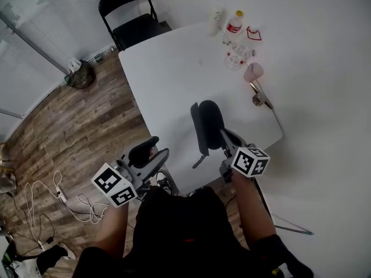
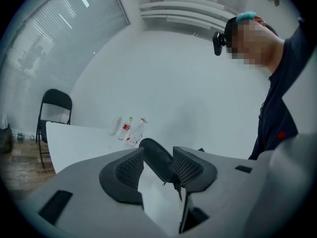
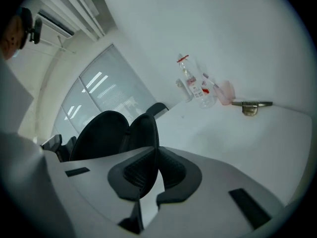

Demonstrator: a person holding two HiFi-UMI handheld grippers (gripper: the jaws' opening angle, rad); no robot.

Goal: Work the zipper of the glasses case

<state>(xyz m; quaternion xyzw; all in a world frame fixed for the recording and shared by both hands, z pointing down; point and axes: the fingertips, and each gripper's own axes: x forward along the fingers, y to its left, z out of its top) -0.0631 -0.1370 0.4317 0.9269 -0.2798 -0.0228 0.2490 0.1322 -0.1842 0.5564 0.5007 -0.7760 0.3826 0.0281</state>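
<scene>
Right gripper (image 3: 154, 168) is clamped on one shell edge of the open glasses case (image 1: 207, 123), zipper pull (image 1: 199, 160) dangling; I read left gripper (image 2: 157, 166) as part-open, holding nothing.

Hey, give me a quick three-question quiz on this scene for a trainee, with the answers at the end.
1. True or false: the left claw grips the glasses case.
2. What does the right claw pinch? A) a chair leg B) the glasses case's edge C) nothing
3. What colour is the cup near the bottles?

Key: 1 false (it is open, away from the case); 2 B; 3 pink.
</scene>
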